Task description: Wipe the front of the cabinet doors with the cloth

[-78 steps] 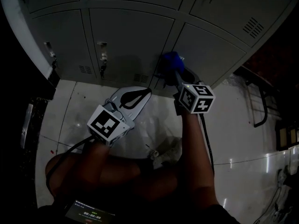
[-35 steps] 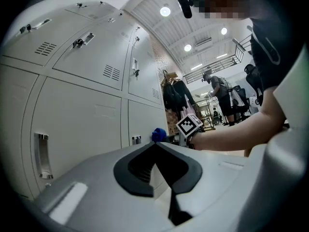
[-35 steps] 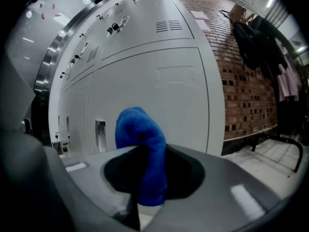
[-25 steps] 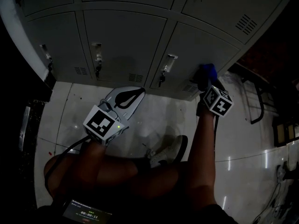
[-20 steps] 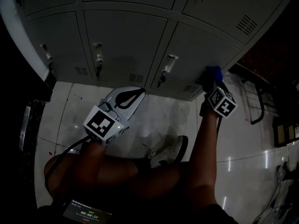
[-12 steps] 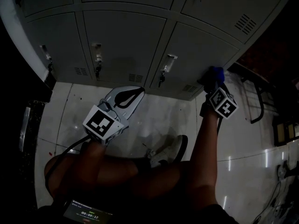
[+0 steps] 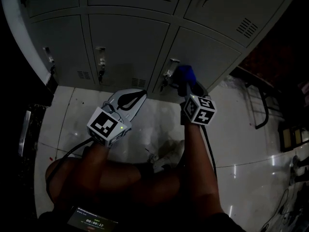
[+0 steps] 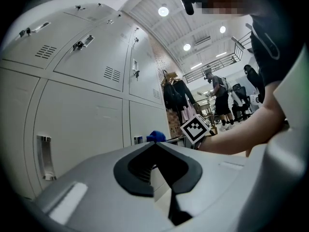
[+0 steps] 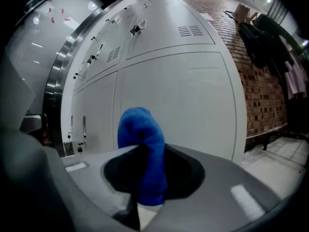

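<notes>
Grey metal cabinet doors [image 7: 130,42] fill the top of the head view. A blue cloth [image 7: 185,75] is pinched in my right gripper [image 7: 187,83], which is shut on it. The cloth is pressed against the lower right door [image 7: 212,52], close to its latch [image 7: 170,67]. In the right gripper view the cloth [image 9: 141,144] bulges out between the jaws in front of the door [image 9: 188,95]. My left gripper [image 7: 143,93] hangs lower, off the doors, shut and empty. Its own view shows the jaw tips closed [image 8: 155,143] and the cloth [image 8: 155,136] beyond them.
Glossy white floor tiles [image 7: 241,144] lie below the cabinets. The person's shoe [image 7: 166,154] stands near the cabinet base. A dark metal frame [image 7: 260,105] is at the right. Key latches [image 7: 100,57] stick out of the lower doors. People and hanging clothes [image 8: 176,93] show far off.
My right gripper, with the cloth, slid right to the far edge of the lower door and has now come back left toward the latch. The left gripper has barely moved.
</notes>
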`<state>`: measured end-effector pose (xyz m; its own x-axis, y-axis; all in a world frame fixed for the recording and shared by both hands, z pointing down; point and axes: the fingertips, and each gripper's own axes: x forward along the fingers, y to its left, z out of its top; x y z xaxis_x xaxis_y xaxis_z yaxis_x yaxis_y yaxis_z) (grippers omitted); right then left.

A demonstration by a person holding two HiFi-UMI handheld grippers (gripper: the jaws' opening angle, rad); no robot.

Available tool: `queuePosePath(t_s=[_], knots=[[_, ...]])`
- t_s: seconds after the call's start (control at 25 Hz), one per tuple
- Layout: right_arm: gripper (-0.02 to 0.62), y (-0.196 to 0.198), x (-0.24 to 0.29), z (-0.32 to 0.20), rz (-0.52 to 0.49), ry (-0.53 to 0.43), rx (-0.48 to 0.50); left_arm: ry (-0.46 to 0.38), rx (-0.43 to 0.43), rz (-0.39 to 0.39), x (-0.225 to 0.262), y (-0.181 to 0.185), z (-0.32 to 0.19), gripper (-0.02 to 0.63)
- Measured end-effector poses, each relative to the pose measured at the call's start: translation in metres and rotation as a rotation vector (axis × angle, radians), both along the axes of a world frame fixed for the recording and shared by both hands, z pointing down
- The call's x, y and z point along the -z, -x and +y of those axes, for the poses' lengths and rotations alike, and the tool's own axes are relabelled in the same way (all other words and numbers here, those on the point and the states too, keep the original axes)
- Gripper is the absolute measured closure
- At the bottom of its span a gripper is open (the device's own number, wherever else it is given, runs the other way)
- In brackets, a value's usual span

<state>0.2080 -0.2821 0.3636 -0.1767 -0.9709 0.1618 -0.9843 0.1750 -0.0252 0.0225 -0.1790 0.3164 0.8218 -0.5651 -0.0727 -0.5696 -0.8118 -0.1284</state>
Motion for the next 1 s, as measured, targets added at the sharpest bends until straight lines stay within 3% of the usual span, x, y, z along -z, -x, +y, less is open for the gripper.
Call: queuePosePath(t_s=[0.64,1.0], knots=[[0.515,0.046,-0.059,-0.015,0.052,0.093,0.123,0.015,0.005,0.005,-0.005,-0.001,-0.004,0.601],[0.515,0.040,-0.067,-0.030,0.039,0.090,0.099,0.018,0.008,0.008,-0.007,-0.001,-0.006,0.601]])
